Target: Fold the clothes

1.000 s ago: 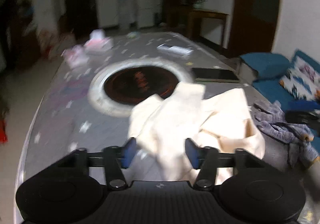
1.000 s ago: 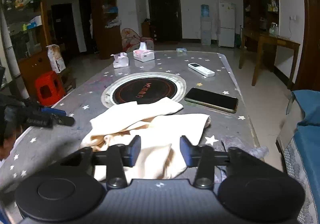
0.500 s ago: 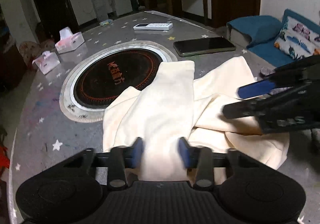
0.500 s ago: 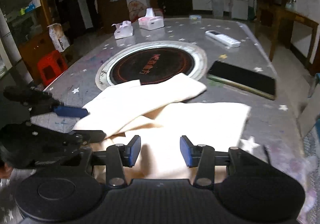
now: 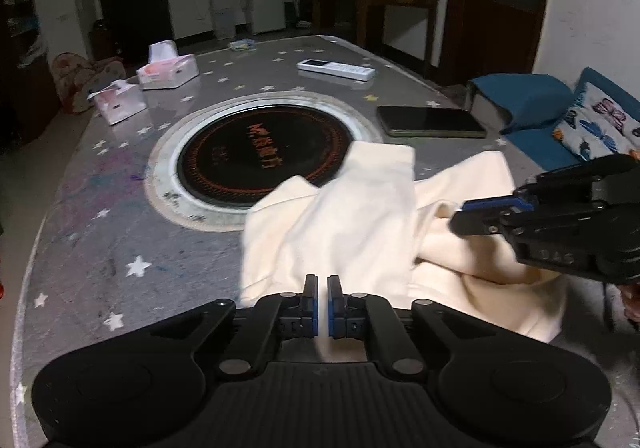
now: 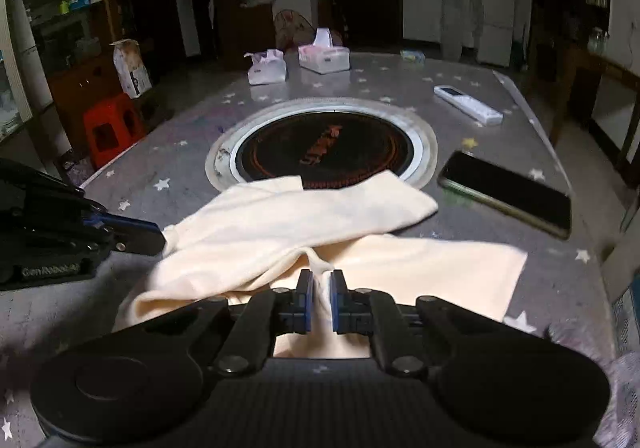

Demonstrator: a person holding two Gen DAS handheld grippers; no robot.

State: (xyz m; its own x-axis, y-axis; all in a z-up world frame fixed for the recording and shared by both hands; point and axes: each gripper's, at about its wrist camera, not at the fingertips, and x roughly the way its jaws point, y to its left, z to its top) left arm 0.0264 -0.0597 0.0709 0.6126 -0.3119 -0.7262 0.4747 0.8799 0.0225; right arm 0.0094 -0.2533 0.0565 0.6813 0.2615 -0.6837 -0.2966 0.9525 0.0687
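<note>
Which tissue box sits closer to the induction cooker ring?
The smaller crumpled tissue pack, left of the bigger box, which sits farther back from the induction ring.

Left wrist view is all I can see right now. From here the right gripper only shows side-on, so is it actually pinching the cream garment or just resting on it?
Observer: Pinching. In the right wrist view, the right gripper has its jaws nearly together with a raised fold of the cream garment between them.
Operator: Okay. Anything on the floor to my left, past the table edge?
Observer: Yes, a red stool stands on the floor just beyond the table on that side, with a wooden cabinet behind it.
</note>
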